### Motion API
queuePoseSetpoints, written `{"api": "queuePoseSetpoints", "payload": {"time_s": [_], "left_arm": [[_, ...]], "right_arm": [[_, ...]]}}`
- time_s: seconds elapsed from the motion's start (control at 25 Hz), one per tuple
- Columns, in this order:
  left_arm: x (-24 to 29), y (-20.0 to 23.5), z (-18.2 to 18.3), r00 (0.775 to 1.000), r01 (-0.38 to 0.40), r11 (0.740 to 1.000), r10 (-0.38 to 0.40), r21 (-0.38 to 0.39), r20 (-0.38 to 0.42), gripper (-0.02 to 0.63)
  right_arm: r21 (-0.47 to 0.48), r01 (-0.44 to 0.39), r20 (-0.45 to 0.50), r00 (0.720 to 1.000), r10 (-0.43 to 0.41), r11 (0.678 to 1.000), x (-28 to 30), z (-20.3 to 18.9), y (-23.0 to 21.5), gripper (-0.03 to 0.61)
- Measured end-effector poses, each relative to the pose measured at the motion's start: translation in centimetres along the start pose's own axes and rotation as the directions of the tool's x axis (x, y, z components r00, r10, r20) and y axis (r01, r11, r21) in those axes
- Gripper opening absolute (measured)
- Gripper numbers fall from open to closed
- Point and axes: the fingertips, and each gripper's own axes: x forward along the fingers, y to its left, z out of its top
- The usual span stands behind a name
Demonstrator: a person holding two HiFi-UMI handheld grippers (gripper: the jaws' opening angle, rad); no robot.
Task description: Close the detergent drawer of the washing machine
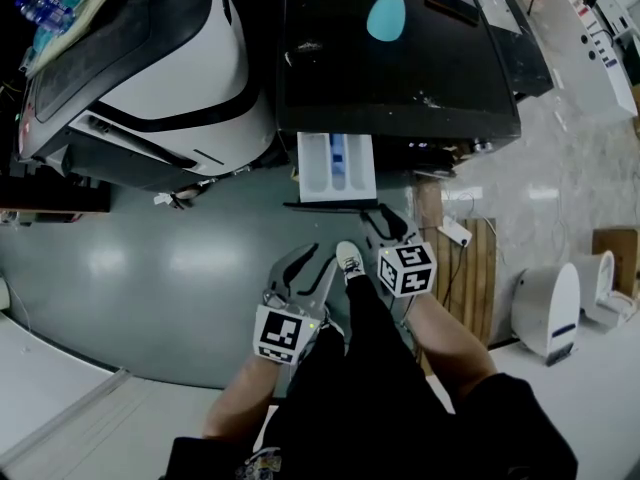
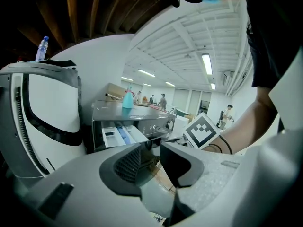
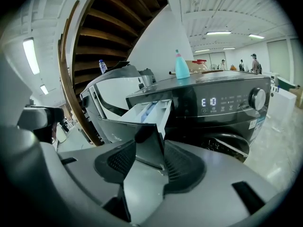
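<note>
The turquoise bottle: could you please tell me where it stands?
In the head view the turquoise bottle stands on top of the washing machine, beyond the open detergent drawer.

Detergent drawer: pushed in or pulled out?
Pulled out: in the head view the detergent drawer juts well forward of the washing machine front.

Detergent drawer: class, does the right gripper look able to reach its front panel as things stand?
Probably yes: the right gripper sits just in front of the pulled-out detergent drawer, its jaws apart, the drawer's front panel showing between them, with nothing in the way.
</note>
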Motion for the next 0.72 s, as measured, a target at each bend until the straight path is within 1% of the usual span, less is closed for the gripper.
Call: {"api": "queuePoseSetpoints", "payload": {"time_s": [0.08,0.16,0.2,0.28,0.48,0.72], "left_arm": [[0.4,0.2,0.0,1.000,0.001,1.000,-0.001,-0.002,-0.003,0.092],[0.8,0.3,0.1,1.000,-0.002,1.000,0.002,-0.008,-0.004,0.032],[0.9,0.4,0.1,1.000,-0.003,1.000,0.003,-0.011,-0.004,0.017],[1.2,0.5,0.3,1.000,-0.006,1.000,0.006,-0.009,-0.003,0.006],[1.8,0.6,0.5,1.000,-0.008,1.000,0.008,-0.006,-0.001,0.003],[2.2,0.6,0.5,1.000,-0.013,1.000,0.013,-0.012,0.000,0.003]], "right_arm": [[-0.009,-0.012,0.002,1.000,0.012,1.000,0.1,0.0,0.0,0.181],[-0.015,-0.024,0.003,1.000,0.024,1.000,0.3,0.0,-0.1,0.181],[-0.021,-0.029,0.003,1.000,0.029,0.999,0.3,0.0,-0.1,0.181],[-0.033,-0.036,0.001,0.999,0.036,0.999,0.4,0.0,0.0,0.181],[-0.062,-0.053,-0.004,0.999,0.052,0.997,0.5,0.1,0.0,0.178],[-0.100,-0.049,0.009,0.999,0.050,0.994,0.9,0.9,0.0,0.167]]}}
